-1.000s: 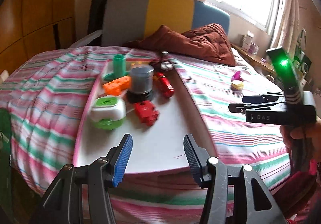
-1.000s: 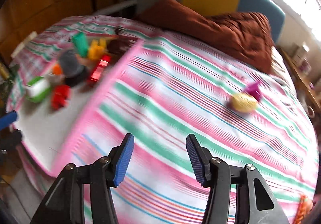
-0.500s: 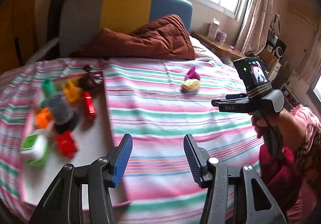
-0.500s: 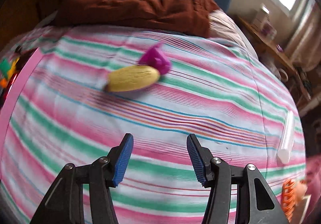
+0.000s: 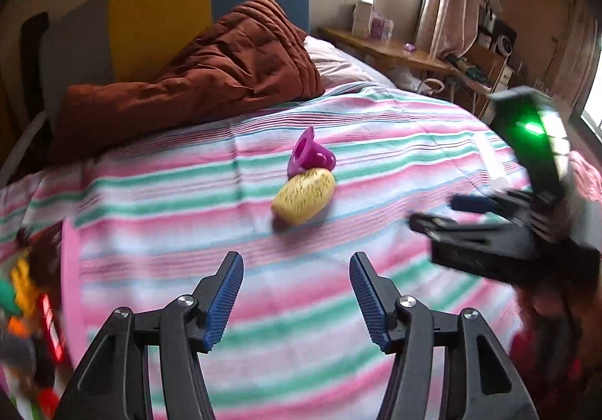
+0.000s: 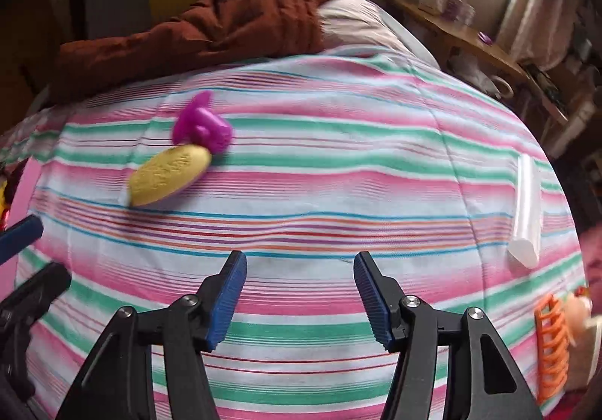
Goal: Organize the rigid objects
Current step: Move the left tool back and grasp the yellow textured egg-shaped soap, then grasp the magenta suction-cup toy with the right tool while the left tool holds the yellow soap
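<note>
Lying ahead of both open, empty tools, yellow toy touches purple toy.

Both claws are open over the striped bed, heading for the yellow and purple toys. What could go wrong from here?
1. The yellow toy touches the purple toy; gripping one may knock the other away.
2. The soft striped bedspread could snag under the left claw.
3. The right claw hovers close by, so the two could collide.
</note>
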`<state>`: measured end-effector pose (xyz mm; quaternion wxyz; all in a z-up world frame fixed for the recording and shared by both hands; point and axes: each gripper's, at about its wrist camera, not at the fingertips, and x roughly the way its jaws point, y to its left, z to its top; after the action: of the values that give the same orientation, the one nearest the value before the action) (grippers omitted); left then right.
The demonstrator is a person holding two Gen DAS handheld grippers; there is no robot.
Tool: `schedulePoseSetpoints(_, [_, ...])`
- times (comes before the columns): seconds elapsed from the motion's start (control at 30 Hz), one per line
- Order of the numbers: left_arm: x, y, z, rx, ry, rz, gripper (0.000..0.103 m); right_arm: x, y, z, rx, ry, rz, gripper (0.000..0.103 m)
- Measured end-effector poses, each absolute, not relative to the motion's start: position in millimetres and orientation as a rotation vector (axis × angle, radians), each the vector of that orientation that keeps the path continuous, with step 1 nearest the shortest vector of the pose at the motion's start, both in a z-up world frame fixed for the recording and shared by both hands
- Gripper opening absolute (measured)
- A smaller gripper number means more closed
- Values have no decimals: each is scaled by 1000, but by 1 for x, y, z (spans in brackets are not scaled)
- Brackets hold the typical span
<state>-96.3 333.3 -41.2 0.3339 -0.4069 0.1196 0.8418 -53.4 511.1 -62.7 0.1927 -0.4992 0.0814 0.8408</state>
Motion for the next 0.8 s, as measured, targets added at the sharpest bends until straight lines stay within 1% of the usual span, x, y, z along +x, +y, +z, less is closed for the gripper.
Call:
schedulePoseSetpoints(0.1, [-121, 360, -55, -1094, 368, 2194, 60, -52, 529, -71, -1439, 337, 2283, 61])
schedulePoseSetpoints(0.23, [-144, 382, -71, -1140, 410, 2185, 60, -48, 539, -73, -1434, 432, 2267, 62])
schedulePoseSetpoints(0.3, [-151, 390, -74, -1117, 440, 2185, 60, -47, 543, -72, -1427, 456, 2264, 65])
schedulePoseSetpoints(0.53, [-152, 411, -87, -1040, 529, 2119, 60, -51, 547, -76, -1445, 516, 2262, 65])
schedulePoseSetpoints(0.6, [-149, 411, -91, -1024, 527, 2113, 58, -51, 547, -77, -1445, 524, 2260, 65])
schedulePoseSetpoints(0.67, [-150, 408, -94, -1038, 487, 2126, 45, -52, 547, -77, -1445, 526, 2261, 65])
schedulePoseSetpoints(0.8, [-150, 397, -94, -1047, 430, 2153, 45, -51, 548, -78, -1448, 526, 2258, 65])
